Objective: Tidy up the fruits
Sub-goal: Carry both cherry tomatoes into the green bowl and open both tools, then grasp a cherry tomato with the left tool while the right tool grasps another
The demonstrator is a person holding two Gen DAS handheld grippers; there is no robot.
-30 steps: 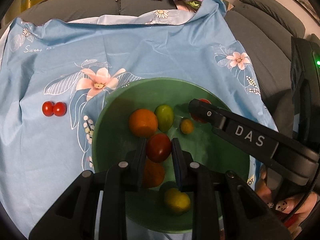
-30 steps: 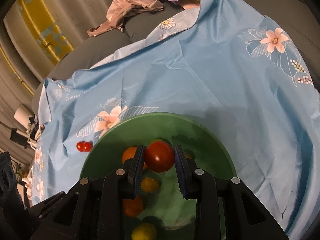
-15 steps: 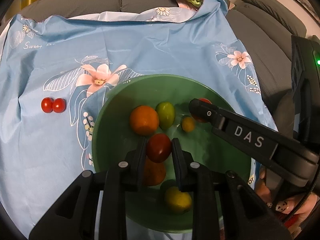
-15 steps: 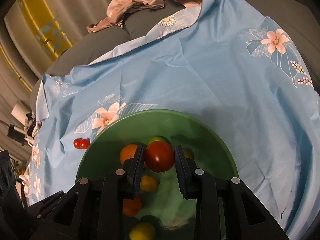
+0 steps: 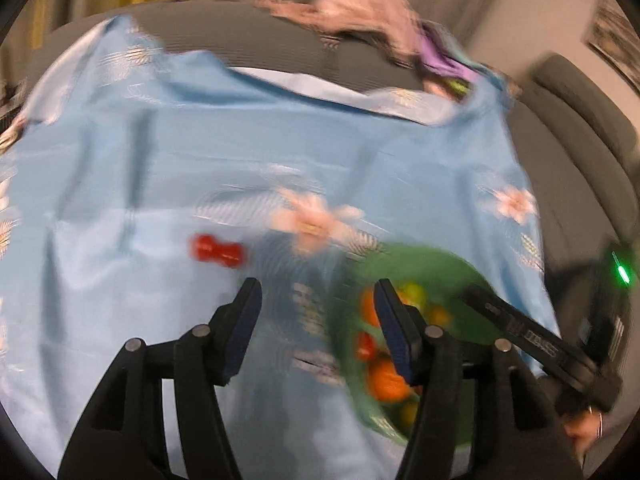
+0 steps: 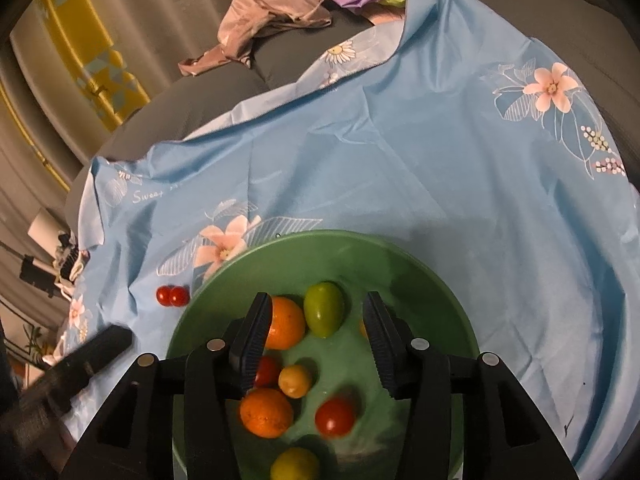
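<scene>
A green bowl [image 6: 420, 276] on the blue flowered cloth holds several fruits: two oranges [image 6: 285, 322], a green fruit [image 6: 323, 314], red tomatoes [image 6: 335, 417] and small yellow ones [image 6: 295, 381]. My right gripper [image 6: 314, 332] is open and empty above the bowl. My left gripper [image 5: 316, 312] is open and empty over the cloth left of the bowl [image 5: 452, 264]; this view is blurred. Two small red tomatoes [image 5: 218, 250] lie on the cloth ahead of it, also in the right wrist view [image 6: 173, 295].
The blue cloth [image 6: 400, 160] covers a grey sofa. Crumpled clothes [image 6: 272, 12] lie at the back. The left gripper's finger [image 6: 92, 354] shows at the right view's lower left. The right gripper's arm [image 5: 524, 332] reaches over the bowl's right side.
Both grippers have opened and dropped their red tomatoes into the bowl. My left gripper has swung left, off the bowl, toward the two small tomatoes.
</scene>
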